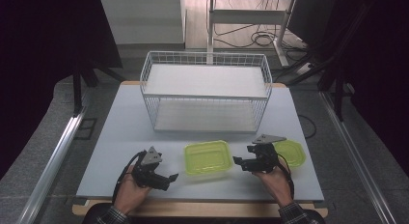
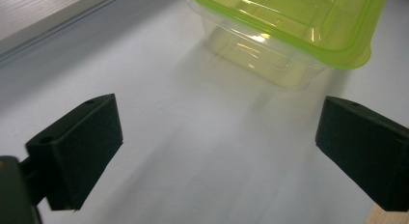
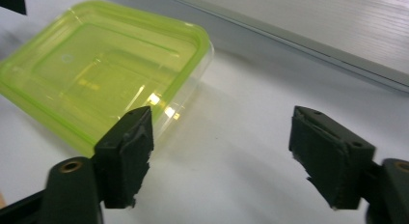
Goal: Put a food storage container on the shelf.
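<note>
Container [image 1: 208, 157], rectangular, clear body with green lid on, standing on the white table [image 1: 120, 137] between the 2 grippers and touched by neither.

Left gripper [image 1: 172, 177]: jaws spread wide, nothing between them; container ahead of its tips and a little to one side, near but apart. In the left gripper view the container [image 2: 289, 35] sits beyond the open jaws, bare table under them.

Right gripper [image 1: 237, 161]: jaws wide apart, empty; container just off its tips. In the right gripper view the container [image 3: 103, 69] lies ahead, partly behind 1 jaw.

Round green lid [image 1: 291, 152]: flat on the table behind the right gripper, close to that hand.

Wire basket [image 1: 206, 91]: white, beyond the container, well apart from both grippers.
</note>
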The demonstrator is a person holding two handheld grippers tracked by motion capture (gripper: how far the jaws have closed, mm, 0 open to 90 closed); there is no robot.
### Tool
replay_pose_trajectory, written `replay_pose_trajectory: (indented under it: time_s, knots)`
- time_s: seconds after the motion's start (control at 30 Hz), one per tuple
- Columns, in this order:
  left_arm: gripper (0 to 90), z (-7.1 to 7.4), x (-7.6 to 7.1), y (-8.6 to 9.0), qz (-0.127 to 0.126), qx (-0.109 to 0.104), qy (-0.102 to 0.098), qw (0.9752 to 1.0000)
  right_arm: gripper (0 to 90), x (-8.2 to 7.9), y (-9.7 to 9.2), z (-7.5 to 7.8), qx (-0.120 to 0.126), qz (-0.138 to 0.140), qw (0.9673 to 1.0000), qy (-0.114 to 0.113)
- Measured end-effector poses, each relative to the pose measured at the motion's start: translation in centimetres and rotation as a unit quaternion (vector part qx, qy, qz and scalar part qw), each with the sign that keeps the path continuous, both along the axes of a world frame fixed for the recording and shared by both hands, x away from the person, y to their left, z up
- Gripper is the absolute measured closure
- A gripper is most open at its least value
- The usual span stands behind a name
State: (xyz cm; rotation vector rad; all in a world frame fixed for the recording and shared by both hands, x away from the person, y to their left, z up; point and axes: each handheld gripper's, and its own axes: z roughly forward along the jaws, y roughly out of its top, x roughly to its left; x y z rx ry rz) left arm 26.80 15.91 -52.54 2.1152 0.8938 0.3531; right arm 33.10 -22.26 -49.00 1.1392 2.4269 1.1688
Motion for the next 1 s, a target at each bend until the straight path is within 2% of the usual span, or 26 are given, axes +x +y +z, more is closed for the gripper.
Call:
replay_pose_trajectory:
  time_s: [0.13,0.33,0.47,0.6,0.67,0.73,0.9,0.93,0.97,1.0]
  knots:
    - [0.5,0.0,-0.1,0.4,0.005,-0.010,-0.006,0.9999,14.9,0.0,0.1,-0.1,0.005,0.008,1.0000,-0.002]
    - [0.6,-0.2,-0.2,0.6,0.007,-0.001,-0.006,1.0000,11.0,0.2,0.2,-0.4,0.008,0.014,0.9999,0.005]
    - [0.7,-0.3,-0.3,0.5,0.005,0.006,-0.007,0.9999,10.0,0.3,0.3,-0.5,0.016,0.014,0.9996,0.020]
    - [0.8,-0.4,-0.3,0.4,0.002,0.012,-0.006,0.9999,6.0,0.5,0.5,-0.5,0.011,0.007,0.9994,0.032]
    - [0.8,-0.5,-0.3,0.3,0.001,0.016,-0.006,0.9998,5.5,0.8,0.5,-0.6,0.023,-0.007,0.9985,0.048]
    - [0.9,-0.5,-0.3,0.3,0.001,0.018,-0.006,0.9998,5.5,0.8,0.6,-0.5,0.026,-0.008,0.9983,0.052]
    - [1.0,-0.5,-0.3,0.2,0.000,0.025,-0.008,0.9997,21.9,1.3,1.1,0.0,0.047,-0.009,0.9963,0.072]
    - [1.0,-0.5,-0.3,0.2,0.000,0.025,-0.008,0.9997,21.9,1.3,1.1,0.0,0.047,-0.009,0.9963,0.072]
    - [1.1,-0.6,-0.3,0.2,-0.001,0.026,-0.008,0.9996,28.5,1.6,1.3,0.1,0.061,-0.008,0.9945,0.085]
    - [1.1,-0.6,-0.2,0.2,-0.001,0.027,-0.008,0.9996,31.2,1.8,1.4,0.0,0.064,-0.009,0.9939,0.089]
